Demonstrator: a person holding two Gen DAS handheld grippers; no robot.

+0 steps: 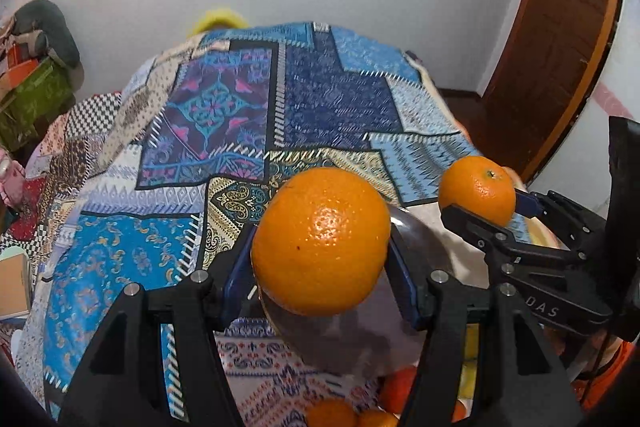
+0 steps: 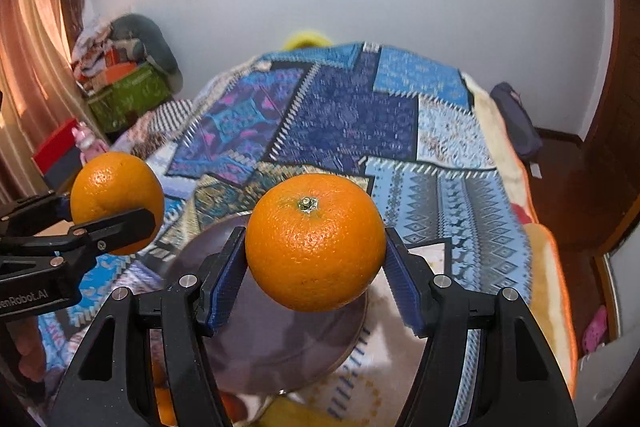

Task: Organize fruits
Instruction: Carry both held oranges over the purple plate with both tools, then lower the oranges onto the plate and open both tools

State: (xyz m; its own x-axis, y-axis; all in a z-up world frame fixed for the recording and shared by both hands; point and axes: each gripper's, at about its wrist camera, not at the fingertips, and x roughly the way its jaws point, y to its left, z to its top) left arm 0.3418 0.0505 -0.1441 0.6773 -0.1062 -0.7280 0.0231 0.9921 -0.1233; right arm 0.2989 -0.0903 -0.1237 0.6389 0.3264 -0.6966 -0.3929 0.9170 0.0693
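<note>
My left gripper (image 1: 320, 251) is shut on an orange (image 1: 320, 241) and holds it in the air above a round dark plate (image 1: 436, 255). My right gripper (image 2: 316, 255) is shut on a second orange (image 2: 315, 241), stem end up, above the same plate (image 2: 280, 339). The right gripper and its orange (image 1: 477, 190) show at the right of the left wrist view. The left gripper and its orange (image 2: 117, 201) show at the left of the right wrist view. Several more oranges (image 1: 394, 387) lie low at the bottom edge, partly hidden by my fingers.
A patchwork blue cloth (image 1: 224, 131) covers the bed-like surface below. Boxes and piled items (image 2: 124, 83) stand at the left by a curtain. A wooden door (image 1: 560, 59) is at the right. A yellow object (image 2: 306, 39) sits at the far edge.
</note>
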